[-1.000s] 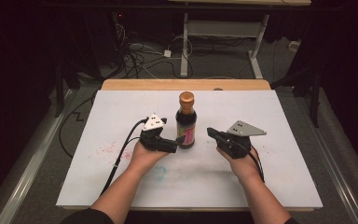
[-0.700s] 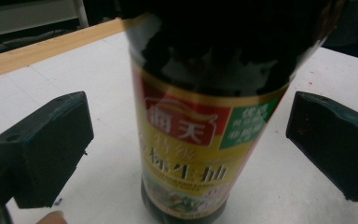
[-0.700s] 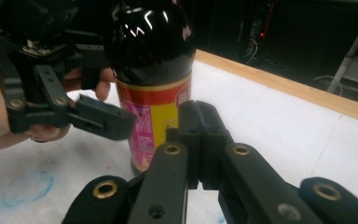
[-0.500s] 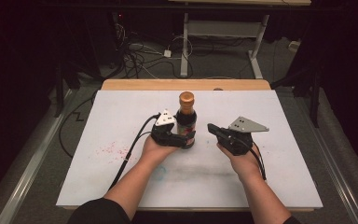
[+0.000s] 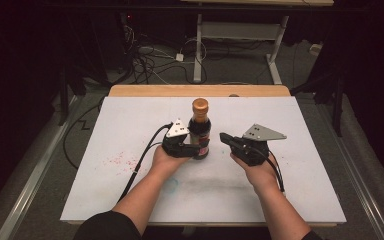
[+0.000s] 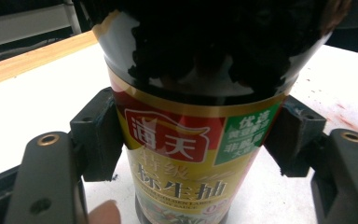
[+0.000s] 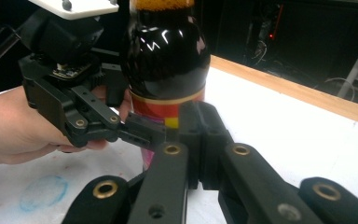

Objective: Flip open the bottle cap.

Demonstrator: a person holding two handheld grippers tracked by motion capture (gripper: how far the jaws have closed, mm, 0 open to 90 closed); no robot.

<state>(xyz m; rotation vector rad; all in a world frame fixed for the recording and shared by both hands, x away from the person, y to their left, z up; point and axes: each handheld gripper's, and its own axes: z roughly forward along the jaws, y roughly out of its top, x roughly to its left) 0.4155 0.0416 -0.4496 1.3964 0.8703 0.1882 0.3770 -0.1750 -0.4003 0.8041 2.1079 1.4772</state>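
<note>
Soy sauce bottle (image 5: 200,129) stands upright mid-table (image 5: 305,200). Left tool (image 5: 189,149) has just been closing; its pads now clamp the bottle's labelled body. Right tool (image 5: 226,137), jaws clenched empty, sits just beside the bottle, pointing at it.

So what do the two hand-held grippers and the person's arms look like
Both are black, built of jointed links with brass-coloured rivets and blocky black pads. The left hand-held gripper carries a pale three-cornered plate, and a black cable trails from it toward the person. The right hand-held gripper has a grey three-cornered plate. Forearms are bare, with dark sleeves pushed up near the elbows.
</note>
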